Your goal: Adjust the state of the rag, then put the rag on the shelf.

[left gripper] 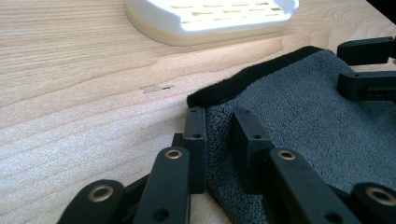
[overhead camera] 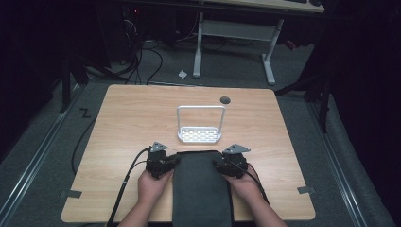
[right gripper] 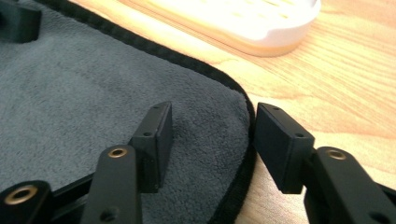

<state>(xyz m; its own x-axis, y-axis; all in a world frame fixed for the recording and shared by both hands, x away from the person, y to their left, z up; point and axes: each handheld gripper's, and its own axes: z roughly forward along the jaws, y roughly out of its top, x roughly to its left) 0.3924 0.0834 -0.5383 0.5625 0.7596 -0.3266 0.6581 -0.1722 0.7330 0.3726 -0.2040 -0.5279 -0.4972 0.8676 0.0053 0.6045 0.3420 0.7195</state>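
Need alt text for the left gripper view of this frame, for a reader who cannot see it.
The left hand-held gripper pinches a raised fold at the edge of a grey towel lying on a light wooden table. A white slotted tray sits beyond it, and the other hand-held gripper reaches in at the far right.

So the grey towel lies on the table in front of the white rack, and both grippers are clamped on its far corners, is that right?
Not quite: only the left gripper pinches the towel. In the right gripper view, the right gripper stands open, straddling the towel's edge. The white rack does lie beyond it.
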